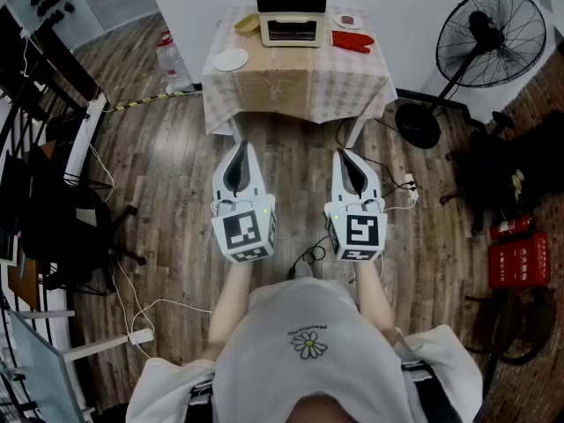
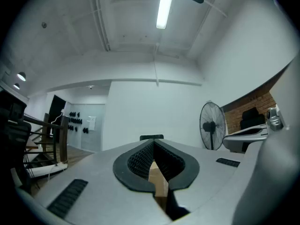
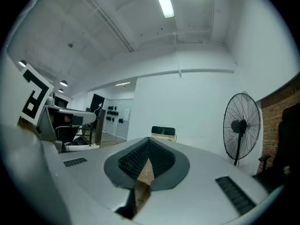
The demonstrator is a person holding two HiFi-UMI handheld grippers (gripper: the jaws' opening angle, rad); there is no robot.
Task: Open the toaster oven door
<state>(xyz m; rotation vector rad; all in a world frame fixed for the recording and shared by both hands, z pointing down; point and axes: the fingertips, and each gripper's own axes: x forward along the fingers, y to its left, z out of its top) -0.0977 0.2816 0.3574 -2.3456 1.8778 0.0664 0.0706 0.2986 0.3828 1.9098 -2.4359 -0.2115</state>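
A cream toaster oven [image 1: 292, 12] with a dark glass door, which is closed, stands at the back of a small table [image 1: 300, 77] covered by a checked cloth. My left gripper [image 1: 238, 123] and right gripper [image 1: 352, 131] hang side by side over the wooden floor, well short of the table's front edge. Both are shut with nothing between the jaws. In the left gripper view only the top edge of the oven [image 2: 152, 137] peeks over the shut left gripper [image 2: 152, 142]. The right gripper view shows the oven [image 3: 163, 133] far off beyond the shut right gripper [image 3: 149, 139].
On the table lie a white plate [image 1: 231, 59], a red oven mitt [image 1: 352, 40], a small dish [image 1: 348, 21] and a tan item [image 1: 247, 24]. A standing fan [image 1: 490, 42] is at the right, a water bottle [image 1: 170, 57] left of the table, cables on the floor, racks at left.
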